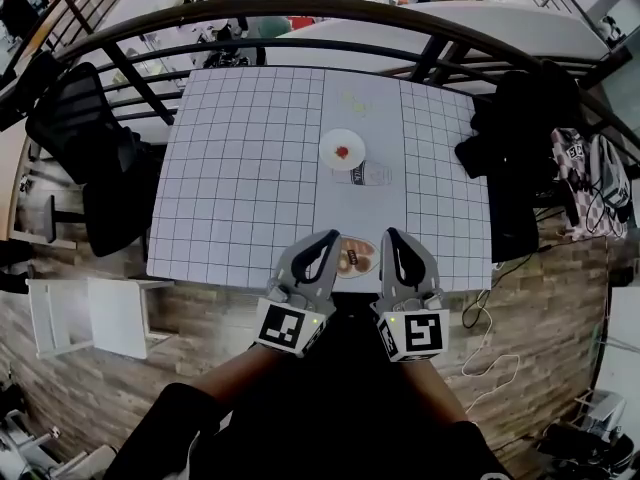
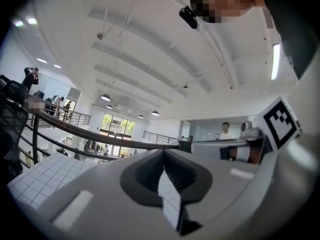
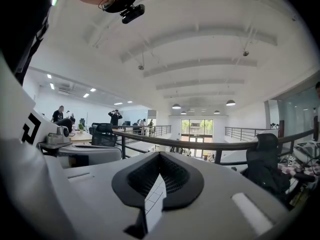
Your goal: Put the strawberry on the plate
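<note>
Strawberry (image 1: 343, 152) sits on white plate (image 1: 328, 148), mid-desk (image 1: 240, 168), 12 o'clock from both claws. Left claw (image 1: 330, 235) and right claw (image 1: 392, 233) pressed together, empty, at desk's 6 o'clock edge. Placing step looks done; no further move needed.

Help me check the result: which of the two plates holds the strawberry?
The white plate at the middle of the table, the farther one: the red strawberry lies on it. The nearer plate at the table's edge shows only brownish contents.

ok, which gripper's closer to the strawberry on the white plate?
Left, narrowly. The left gripper sits back almost in line with the strawberry; the right gripper sits equally far back but offset further right.
</note>
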{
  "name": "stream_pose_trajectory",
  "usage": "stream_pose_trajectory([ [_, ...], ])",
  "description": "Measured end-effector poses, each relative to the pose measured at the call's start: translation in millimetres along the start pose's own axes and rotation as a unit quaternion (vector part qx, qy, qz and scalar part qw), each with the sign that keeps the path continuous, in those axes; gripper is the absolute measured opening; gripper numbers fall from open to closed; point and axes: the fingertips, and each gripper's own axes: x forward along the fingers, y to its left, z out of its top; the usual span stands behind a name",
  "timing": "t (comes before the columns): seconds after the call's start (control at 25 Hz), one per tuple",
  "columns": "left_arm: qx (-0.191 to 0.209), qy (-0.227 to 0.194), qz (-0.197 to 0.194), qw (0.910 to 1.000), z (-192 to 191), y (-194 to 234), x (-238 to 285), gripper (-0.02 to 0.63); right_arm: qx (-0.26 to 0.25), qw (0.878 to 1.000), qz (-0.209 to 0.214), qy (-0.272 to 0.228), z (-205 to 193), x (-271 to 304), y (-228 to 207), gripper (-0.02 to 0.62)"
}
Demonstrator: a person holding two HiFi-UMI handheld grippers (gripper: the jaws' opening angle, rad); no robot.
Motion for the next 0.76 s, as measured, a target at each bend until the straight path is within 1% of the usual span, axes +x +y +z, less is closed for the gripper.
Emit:
stream_pose_trajectory([
  [0.2, 0.005, -0.007, -0.003, 1.0, 9, -2, -3, 0.009, 0.001, 1.0, 0.002, 0.009, -6, -7, 8, -0.003],
  [0.36, 0.019, -0.017, -0.005, 0.9997, 15, -8, -11, 0.009, -0.009, 1.0, -0.001, 0.001, -4, -14, 15, -0.003],
  [0.6, 0.007, -0.004, -0.007, 0.9999, 28, -25, -1, 0.009, 0.004, 1.0, 0.007, 0.006, 3, -20, 6, -0.002],
  [0.76, 0.012, -0.011, -0.009, 0.9998, 12, -14, -12, 0.009, -0.005, 1.0, 0.008, 0.013, -17, -17, 25, -0.003],
])
